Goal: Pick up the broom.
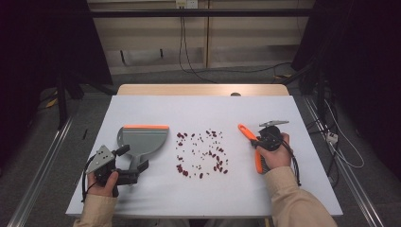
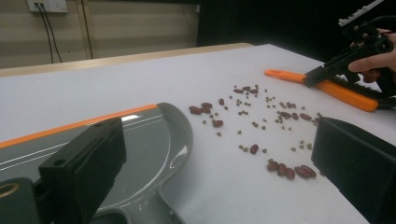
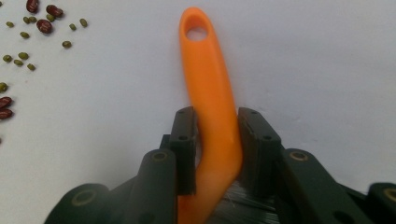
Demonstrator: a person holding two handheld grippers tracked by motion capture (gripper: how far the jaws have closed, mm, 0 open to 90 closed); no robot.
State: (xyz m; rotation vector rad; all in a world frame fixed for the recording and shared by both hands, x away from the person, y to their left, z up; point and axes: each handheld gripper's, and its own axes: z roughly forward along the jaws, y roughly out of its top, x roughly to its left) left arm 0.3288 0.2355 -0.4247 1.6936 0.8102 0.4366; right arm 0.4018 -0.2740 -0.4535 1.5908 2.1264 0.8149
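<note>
While your left gripper (image 1: pixel 134 174) rests at the near left of the white table (image 1: pixel 198 111), its jaws stand spread wide, with the handle of the grey plastic dustpan with an orange front lip (image 2: pixel 154 135) just below and between them. Beyond the jaws and to their right lies a scatter of dark red beans and small green beans (image 1: pixel 202 152). Your right gripper (image 3: pixel 215 135) pinches the orange plastic brush handle (image 3: pixel 208 79) between both jaws, its holed tip pointing past them.
</note>
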